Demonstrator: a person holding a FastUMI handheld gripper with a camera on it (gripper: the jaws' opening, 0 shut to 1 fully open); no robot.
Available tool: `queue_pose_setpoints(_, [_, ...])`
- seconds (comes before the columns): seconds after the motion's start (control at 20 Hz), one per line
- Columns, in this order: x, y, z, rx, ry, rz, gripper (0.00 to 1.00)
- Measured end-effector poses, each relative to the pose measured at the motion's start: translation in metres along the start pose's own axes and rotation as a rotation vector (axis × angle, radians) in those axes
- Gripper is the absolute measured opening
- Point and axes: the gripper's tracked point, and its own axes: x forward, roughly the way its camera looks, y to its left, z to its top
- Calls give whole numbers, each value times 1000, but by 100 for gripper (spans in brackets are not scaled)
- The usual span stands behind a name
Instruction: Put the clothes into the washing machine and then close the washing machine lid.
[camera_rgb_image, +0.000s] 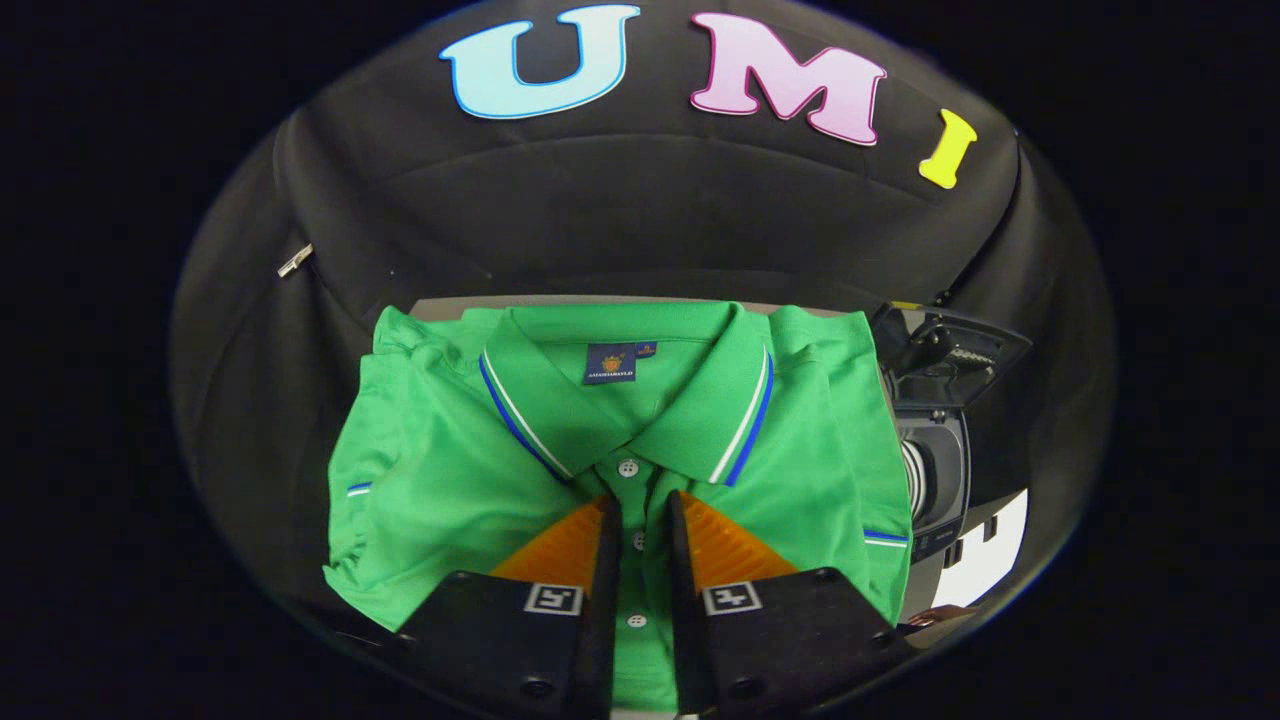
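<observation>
A folded green polo shirt with a blue and white striped collar lies on a grey table, collar away from me. My gripper is down on the shirt's front. Its two fingers stand a narrow gap apart on either side of the button placket, with a strip of the fabric pinched between them. To the right of the shirt, beyond its sleeve, stands the small washing machine. Its dark lid is raised and part of the drum opening shows under it.
The black booth cloth hangs close behind the table and the machine. A small metal clip sits on the cloth at the left. A white panel shows low beside the machine at the right.
</observation>
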Motion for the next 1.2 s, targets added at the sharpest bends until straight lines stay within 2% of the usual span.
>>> queue_pose_setpoints(0.15, [1,-3,-1,6,26,25,28])
queue_pose_setpoints(0.2, [0,-6,2,3,-5,25,28])
queue_pose_setpoints(0.3, [2,-5,0,29,-18,49,6])
queue_pose_setpoints(0.4, [3,-6,2,80,-46,68,6])
queue_pose_setpoints(0.55, [0,-5,8,85,-102,84,6])
queue_pose_setpoints(0.7, [-6,-3,7,54,-158,44,6])
queue_pose_setpoints(1.0, [-53,14,31,-43,-392,13,6])
queue_pose_setpoints(1.2, [-77,21,38,-20,-480,-12,6])
